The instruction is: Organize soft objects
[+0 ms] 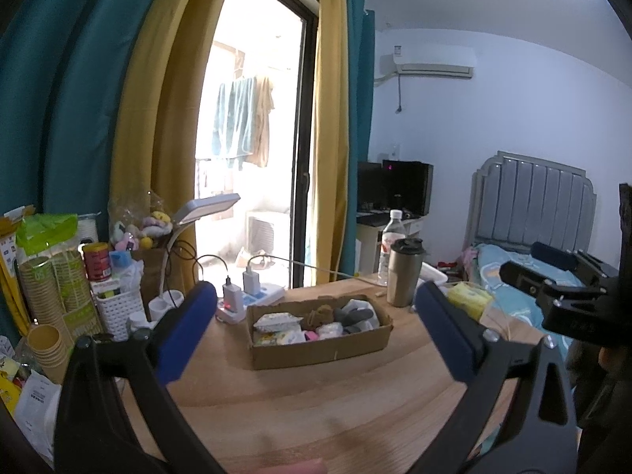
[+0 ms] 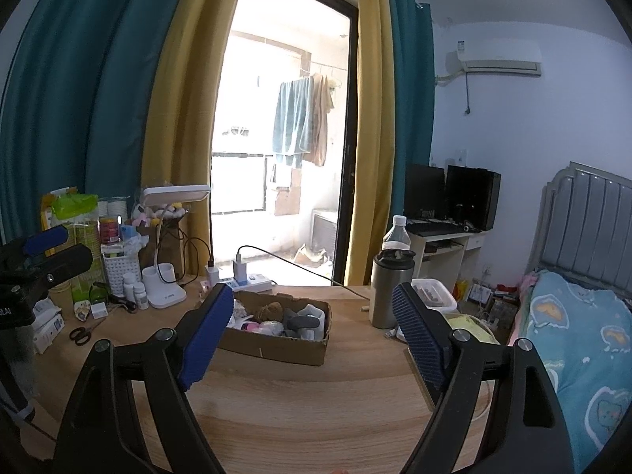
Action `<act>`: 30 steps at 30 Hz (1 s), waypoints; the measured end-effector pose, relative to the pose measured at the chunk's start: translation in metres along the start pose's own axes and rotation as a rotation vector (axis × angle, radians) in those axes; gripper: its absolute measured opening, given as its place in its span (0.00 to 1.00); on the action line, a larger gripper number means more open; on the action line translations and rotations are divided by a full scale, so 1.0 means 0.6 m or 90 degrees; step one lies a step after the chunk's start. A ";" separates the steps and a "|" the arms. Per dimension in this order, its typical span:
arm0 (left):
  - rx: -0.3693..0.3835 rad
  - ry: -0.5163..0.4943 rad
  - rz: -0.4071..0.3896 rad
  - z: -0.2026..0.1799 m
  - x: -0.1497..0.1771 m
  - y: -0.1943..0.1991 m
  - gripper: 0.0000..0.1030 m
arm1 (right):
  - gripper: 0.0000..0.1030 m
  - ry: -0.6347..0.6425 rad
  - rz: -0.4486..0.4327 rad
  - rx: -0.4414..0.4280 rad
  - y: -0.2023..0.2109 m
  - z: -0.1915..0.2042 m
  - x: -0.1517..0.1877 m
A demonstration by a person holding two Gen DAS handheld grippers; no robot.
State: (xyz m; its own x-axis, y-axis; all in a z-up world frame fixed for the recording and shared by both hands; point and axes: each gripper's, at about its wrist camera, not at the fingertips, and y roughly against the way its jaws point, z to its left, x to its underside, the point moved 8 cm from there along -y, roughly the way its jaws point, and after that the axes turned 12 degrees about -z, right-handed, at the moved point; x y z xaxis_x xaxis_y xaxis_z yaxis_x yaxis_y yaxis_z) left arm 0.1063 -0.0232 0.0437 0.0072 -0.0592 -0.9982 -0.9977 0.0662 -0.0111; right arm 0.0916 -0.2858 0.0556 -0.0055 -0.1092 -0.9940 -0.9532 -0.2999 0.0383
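My left and right wrist cameras face forward across the table (image 1: 316, 414), both near and sharing the cardboard box (image 1: 320, 349) ahead.

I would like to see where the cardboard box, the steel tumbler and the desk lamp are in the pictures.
cardboard box (image 1: 316, 349), left wrist view, on its front wall.
steel tumbler (image 2: 385, 296), right wrist view, on its metal body.
desk lamp (image 2: 175, 194), right wrist view, on its flat white head.

Left gripper (image 1: 316, 316): jaws spread wide, blue pads at 9 and 3 o'clock of own view, nothing between. Right gripper (image 2: 312, 328): jaws likewise wide apart, empty. Each gripper shows in other's view: right at 3 o'clock, left at 9 o'clock.
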 end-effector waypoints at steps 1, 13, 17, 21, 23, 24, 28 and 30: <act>0.000 0.000 0.000 0.000 0.000 0.000 0.99 | 0.83 -0.001 0.000 0.000 -0.001 0.000 0.000; 0.000 0.001 -0.001 0.000 0.000 0.000 0.99 | 0.83 -0.002 -0.001 0.001 0.001 -0.003 0.001; 0.001 -0.001 -0.003 -0.001 -0.002 0.000 0.98 | 0.83 -0.002 0.001 -0.002 0.002 -0.002 0.003; 0.003 -0.001 -0.004 -0.008 -0.001 -0.002 0.99 | 0.83 -0.002 0.002 -0.002 0.002 -0.002 0.001; 0.004 -0.001 -0.003 -0.013 0.000 -0.004 0.99 | 0.83 -0.001 0.002 -0.002 0.001 -0.002 0.002; 0.004 -0.001 -0.003 -0.015 0.000 -0.004 0.99 | 0.83 -0.002 0.002 -0.002 0.002 -0.002 0.002; 0.004 0.000 -0.004 -0.015 0.000 -0.004 0.99 | 0.83 -0.002 0.002 -0.002 0.004 -0.002 0.002; 0.004 0.000 -0.004 -0.015 0.000 -0.004 0.99 | 0.83 -0.002 0.002 -0.002 0.005 -0.002 0.002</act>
State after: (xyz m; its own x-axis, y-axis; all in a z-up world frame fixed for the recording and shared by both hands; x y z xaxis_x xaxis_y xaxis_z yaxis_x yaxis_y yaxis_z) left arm 0.1079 -0.0323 0.0443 0.0131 -0.0591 -0.9982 -0.9972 0.0723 -0.0174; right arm 0.0891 -0.2878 0.0547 -0.0096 -0.1077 -0.9941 -0.9522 -0.3027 0.0420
